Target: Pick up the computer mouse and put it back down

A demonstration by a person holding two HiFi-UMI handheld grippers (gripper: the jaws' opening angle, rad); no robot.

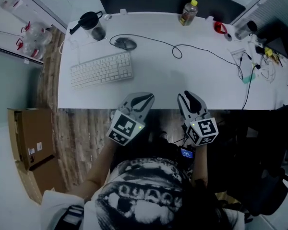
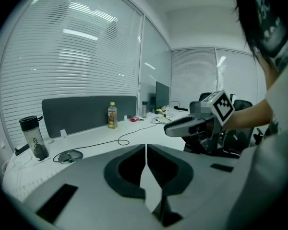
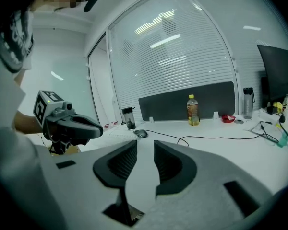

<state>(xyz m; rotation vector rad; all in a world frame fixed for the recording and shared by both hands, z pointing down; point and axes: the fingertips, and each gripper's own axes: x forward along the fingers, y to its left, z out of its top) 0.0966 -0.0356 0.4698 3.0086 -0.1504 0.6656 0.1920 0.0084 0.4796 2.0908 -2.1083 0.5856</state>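
Note:
The grey computer mouse [image 1: 125, 43] lies on the white desk [image 1: 182, 80] at the far left, its black cable looping off to the right. It also shows in the left gripper view as the mouse [image 2: 69, 155] and far off in the right gripper view as the mouse [image 3: 140, 133]. Both grippers hover at the desk's near edge, well short of the mouse. My left gripper [image 1: 143, 98] has its jaws together with nothing between them. My right gripper [image 1: 189, 97] stands a narrow gap apart, empty.
A white keyboard [image 1: 102, 69] lies left of centre, in front of the mouse. A dark shaker bottle [image 1: 91, 25] stands at the back left and a yellow drink bottle [image 1: 188, 12] at the back. Cables and small items crowd the right end [image 1: 252, 56]. A cardboard box [image 1: 31, 147] sits on the floor to the left.

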